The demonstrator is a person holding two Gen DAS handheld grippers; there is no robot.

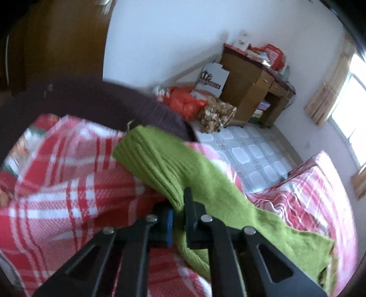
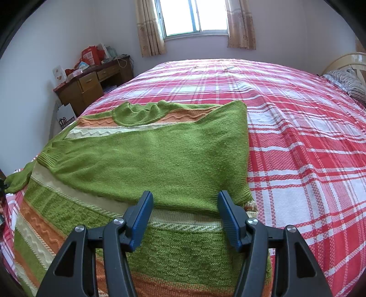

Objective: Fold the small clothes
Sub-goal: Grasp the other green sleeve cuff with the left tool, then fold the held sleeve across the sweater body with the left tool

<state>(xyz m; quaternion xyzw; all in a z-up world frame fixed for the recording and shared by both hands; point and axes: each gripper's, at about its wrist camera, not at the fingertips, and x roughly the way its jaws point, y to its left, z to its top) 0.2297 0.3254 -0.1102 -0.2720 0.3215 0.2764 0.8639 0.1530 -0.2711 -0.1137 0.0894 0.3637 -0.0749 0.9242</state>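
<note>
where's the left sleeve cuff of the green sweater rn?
In the left wrist view, the ribbed cuff sits just past the left tool, which is shut on the sleeve, lifted over the plaid bedspread.

One green knitted sweater (image 2: 146, 160) lies on one bed with a red-and-white checked cover (image 2: 297, 128). Two grippers show, one per view. Far left stands one wooden desk (image 2: 91, 84); the far wall has one window (image 2: 194, 16) with two curtains.

Daylight pours in from the window (image 2: 195, 17), blown out; left wrist view's smeary, edges bend and go dark.
</note>
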